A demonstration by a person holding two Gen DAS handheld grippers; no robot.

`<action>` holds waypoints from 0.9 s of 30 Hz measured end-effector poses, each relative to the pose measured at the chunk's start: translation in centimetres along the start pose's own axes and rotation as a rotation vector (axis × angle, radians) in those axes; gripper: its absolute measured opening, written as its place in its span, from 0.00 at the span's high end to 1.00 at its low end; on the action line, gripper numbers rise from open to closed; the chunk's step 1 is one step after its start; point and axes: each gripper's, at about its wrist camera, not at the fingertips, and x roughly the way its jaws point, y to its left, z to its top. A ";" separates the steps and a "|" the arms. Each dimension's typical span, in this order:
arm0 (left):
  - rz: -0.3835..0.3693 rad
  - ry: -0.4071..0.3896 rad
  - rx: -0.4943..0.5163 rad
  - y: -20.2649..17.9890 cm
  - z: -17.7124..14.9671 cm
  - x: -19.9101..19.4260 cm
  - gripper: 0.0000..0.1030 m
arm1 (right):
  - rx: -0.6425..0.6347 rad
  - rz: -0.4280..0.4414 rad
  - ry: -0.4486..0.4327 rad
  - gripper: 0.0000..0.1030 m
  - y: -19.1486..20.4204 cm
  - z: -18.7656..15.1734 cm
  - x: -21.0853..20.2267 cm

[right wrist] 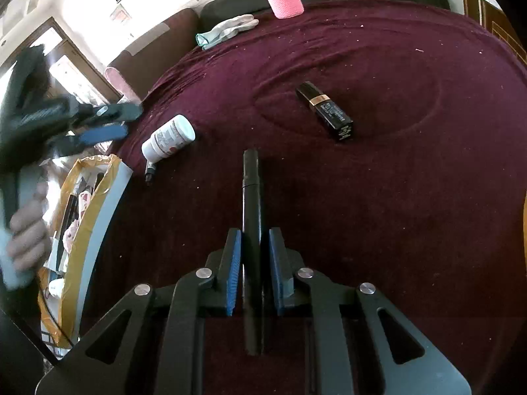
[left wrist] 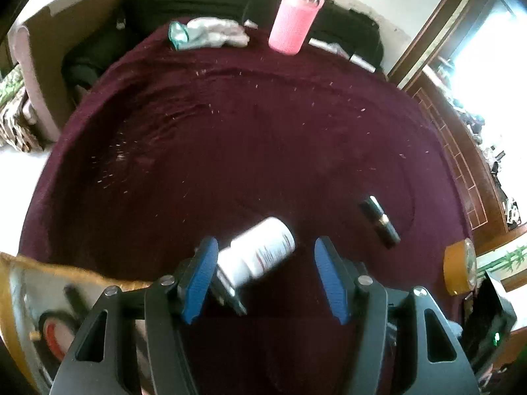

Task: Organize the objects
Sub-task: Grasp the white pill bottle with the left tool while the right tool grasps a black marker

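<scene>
The white pill bottle (left wrist: 260,251) lies on its side on the maroon cloth (left wrist: 247,138) near the cloth's left edge, and being round it will likely roll if one blue pad nudges it before the other; a roll toward that edge could carry it off beside the open box (right wrist: 95,210) instead of into it. A small dark pen-like thing (right wrist: 149,172) lies touching or just beside the bottle's cap end, and a careless close could catch it too or flick it away. The black marker (right wrist: 252,197) in the other tool sticks far out past the fingertips, so a quick swing may let it pivot or slide out, or knock the black lipstick (right wrist: 326,112) lying toward the middle of the cloth.

The left gripper (left wrist: 266,279) is spread wide, its pads either side of the bottle and, as far as the left wrist view shows, holding nothing. The right gripper (right wrist: 253,247) is pressed onto the marker, pinching it low on its barrel, above the cloth's near edge. The pink bottle (left wrist: 294,16) and glove (left wrist: 210,33) sit at the far edge, well apart from both
</scene>
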 end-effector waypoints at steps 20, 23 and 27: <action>0.175 0.134 0.064 -2.4 -2.5 3.6 0.70 | 0.022 0.022 0.002 0.86 -0.3 -0.1 -0.2; 0.199 0.117 0.051 -2.5 -3.2 2.9 0.70 | 0.018 0.020 0.002 0.86 -0.3 -0.1 -0.1; 0.216 0.088 0.036 -3.2 -5.4 0.5 0.71 | 0.003 0.013 0.001 0.86 -0.2 -0.1 -0.1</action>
